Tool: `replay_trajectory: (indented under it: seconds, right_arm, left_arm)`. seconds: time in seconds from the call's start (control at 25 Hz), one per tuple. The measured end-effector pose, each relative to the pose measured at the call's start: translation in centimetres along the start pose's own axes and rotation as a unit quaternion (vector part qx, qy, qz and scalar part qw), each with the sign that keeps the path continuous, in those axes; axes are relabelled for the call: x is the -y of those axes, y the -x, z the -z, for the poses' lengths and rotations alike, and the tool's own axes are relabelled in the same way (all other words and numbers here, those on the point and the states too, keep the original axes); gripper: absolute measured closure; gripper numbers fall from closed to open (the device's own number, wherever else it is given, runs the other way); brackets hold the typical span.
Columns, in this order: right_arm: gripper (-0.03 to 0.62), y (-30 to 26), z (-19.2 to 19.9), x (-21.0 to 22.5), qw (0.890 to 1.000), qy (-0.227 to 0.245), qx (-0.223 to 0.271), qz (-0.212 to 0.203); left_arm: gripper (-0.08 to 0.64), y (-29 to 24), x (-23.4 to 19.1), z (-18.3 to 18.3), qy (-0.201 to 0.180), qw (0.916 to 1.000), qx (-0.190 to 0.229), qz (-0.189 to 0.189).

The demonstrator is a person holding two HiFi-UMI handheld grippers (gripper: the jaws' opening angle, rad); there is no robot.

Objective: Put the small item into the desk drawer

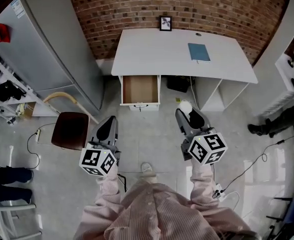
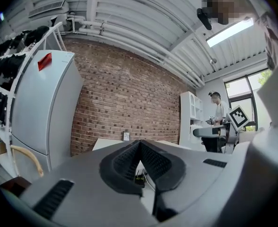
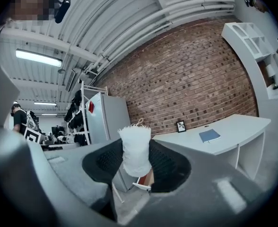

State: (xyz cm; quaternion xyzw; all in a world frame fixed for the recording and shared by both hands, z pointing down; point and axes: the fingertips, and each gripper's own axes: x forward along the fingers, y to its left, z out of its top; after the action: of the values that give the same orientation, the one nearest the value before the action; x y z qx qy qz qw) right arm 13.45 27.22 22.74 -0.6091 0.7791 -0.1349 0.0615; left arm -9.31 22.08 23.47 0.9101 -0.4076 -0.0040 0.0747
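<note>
drawer (image 1: pixel 140 88) stands open ahead and left of the right gripper (image 1: pixel 187 112), whose jaws clamp the upright white item (image 3: pixel 136 148); left gripper (image 1: pixel 108 121) has jaws together, empty.

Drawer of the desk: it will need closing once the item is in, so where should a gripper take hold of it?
Grip the dark handle centred on the drawer's front panel, coming from the front, the person's side. The drawer stands pulled out that way, its handle on that face. The empty left gripper probably suits; the right gripper holds the white item.
</note>
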Motion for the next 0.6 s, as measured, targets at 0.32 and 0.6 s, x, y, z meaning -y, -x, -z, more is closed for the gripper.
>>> replay_trajectory:
  seconds: [0.32, 0.6]
  right_arm:
    - [0.428, -6.5, 0.8, 1.9, 1.000, -0.007, -0.018, 0.002]
    - [0.428, -10.0, 1.9, 2.7, 0.999, -0.018, -0.027, 0.003]
  left_arm:
    - [0.560, -4.8, -4.4, 0.1, 0.007, 1.0000, -0.002, -0.001]
    - [0.560, -6.2, -7.3, 1.1, 0.009, 0.9998, -0.009, -0.014]
